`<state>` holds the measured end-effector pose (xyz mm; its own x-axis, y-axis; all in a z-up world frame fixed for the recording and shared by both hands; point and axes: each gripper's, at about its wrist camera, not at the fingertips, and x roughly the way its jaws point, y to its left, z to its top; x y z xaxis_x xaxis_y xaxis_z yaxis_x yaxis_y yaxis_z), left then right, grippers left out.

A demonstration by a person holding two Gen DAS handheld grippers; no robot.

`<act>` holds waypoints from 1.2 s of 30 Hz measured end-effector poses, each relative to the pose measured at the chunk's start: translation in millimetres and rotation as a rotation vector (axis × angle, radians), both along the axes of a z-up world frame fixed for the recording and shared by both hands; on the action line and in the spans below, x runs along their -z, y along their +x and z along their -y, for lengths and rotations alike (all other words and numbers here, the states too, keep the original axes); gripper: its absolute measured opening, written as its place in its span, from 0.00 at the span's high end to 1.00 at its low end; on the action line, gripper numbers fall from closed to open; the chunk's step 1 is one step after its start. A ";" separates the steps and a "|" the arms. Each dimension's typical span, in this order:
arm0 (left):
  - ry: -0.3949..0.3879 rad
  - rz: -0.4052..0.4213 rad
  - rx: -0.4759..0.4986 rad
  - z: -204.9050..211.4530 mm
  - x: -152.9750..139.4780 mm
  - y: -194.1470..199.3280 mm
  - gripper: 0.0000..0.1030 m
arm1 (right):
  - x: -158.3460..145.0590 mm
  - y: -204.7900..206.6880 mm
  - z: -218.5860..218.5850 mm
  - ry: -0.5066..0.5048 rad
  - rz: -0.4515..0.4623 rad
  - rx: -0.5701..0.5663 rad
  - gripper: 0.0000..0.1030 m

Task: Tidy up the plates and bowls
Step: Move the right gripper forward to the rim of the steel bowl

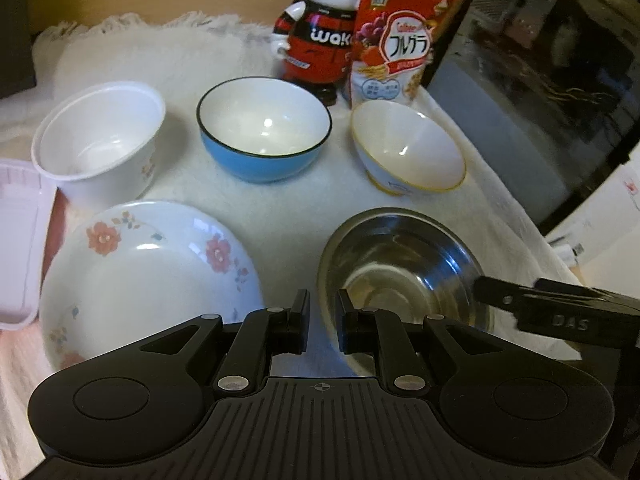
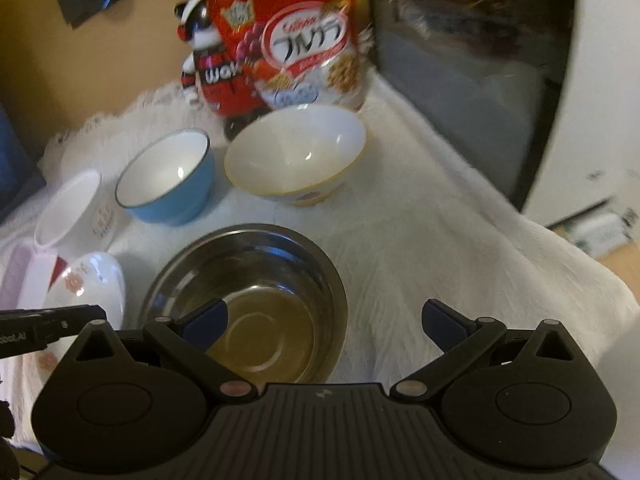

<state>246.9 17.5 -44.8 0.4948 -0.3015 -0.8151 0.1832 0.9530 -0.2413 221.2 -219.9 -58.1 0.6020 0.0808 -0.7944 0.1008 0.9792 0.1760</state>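
White fluffy cloth (image 1: pixel 256 216) under bowls; left tool (image 1: pixel 323 322) narrow, right tool (image 2: pixel 324 326) wide.

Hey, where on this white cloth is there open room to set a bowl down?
Bare cloth runs right of the steel bowl and yellow-rimmed bowl, up to the dark appliance door. Another patch lies behind the white cup, by the figurine. Left is crowded: floral plate, blue bowl, pink tray.

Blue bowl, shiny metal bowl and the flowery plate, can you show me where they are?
blue bowl (image 1: pixel 262 164): left wrist view, on its blue outer wall.
metal bowl (image 2: pixel 256 280): right wrist view, on its inner wall.
flowery plate (image 1: pixel 152 264): left wrist view, on its white middle.
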 end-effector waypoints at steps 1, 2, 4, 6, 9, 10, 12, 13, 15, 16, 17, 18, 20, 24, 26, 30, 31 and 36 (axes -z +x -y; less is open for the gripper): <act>0.011 -0.002 -0.005 3.0 1.1 1.9 0.86 | 5.1 8.2 3.1 0.007 -0.012 -0.034 0.00; 0.022 -0.004 -0.014 6.0 2.3 4.1 0.86 | 10.3 16.5 6.1 0.015 -0.021 -0.062 0.00; 0.041 -0.010 -0.043 10.5 6.1 8.3 0.86 | 21.5 31.9 11.8 0.038 -0.047 -0.108 0.00; 0.044 -0.038 -0.078 12.4 11.5 13.3 0.85 | 34.1 45.6 17.2 0.074 -0.090 -0.138 0.00; 0.043 -0.074 -0.100 14.0 20.0 18.6 0.85 | 50.6 59.2 25.3 0.155 -0.136 -0.177 0.00; 0.040 -0.085 -0.109 14.2 22.4 20.0 0.85 | 54.6 62.2 27.0 0.171 -0.147 -0.186 0.00; 0.035 -0.105 -0.126 14.9 26.7 22.4 0.85 | 63.1 67.8 29.6 0.187 -0.168 -0.193 0.00; 0.039 -0.110 -0.129 16.4 28.2 23.3 0.85 | 66.2 69.7 31.4 0.197 -0.176 -0.195 0.00; 0.044 -0.117 -0.135 19.2 30.9 25.3 0.85 | 71.5 72.9 34.7 0.218 -0.185 -0.197 0.00; 0.047 -0.121 -0.136 20.2 31.7 26.4 0.85 | 71.6 73.6 35.5 0.222 -0.178 -0.200 0.00; 0.050 -0.123 -0.136 22.1 32.1 27.3 0.85 | 72.0 73.9 37.2 0.225 -0.181 -0.205 0.00; 0.051 -0.124 -0.133 23.2 32.4 28.5 0.85 | 72.1 74.6 38.3 0.226 -0.181 -0.212 0.00; 0.044 -0.131 -0.125 24.4 33.3 30.6 0.84 | 72.7 75.1 38.1 0.215 -0.181 -0.229 0.00; 0.007 -0.139 -0.131 21.1 36.4 32.7 0.81 | 73.1 70.2 28.5 0.140 -0.176 -0.286 0.00; -0.012 -0.142 -0.136 18.6 37.9 32.5 0.81 | 73.6 68.2 24.4 0.115 -0.166 -0.285 0.00; -0.011 -0.161 -0.137 18.1 42.8 31.6 0.81 | 73.9 66.8 21.5 0.107 -0.156 -0.243 0.00; -0.012 -0.163 -0.137 17.7 44.4 31.3 0.81 | 74.0 67.5 21.3 0.107 -0.157 -0.239 0.00; -0.056 -0.195 -0.131 19.3 57.2 32.5 0.78 | 72.9 64.3 22.2 0.099 -0.129 -0.279 0.05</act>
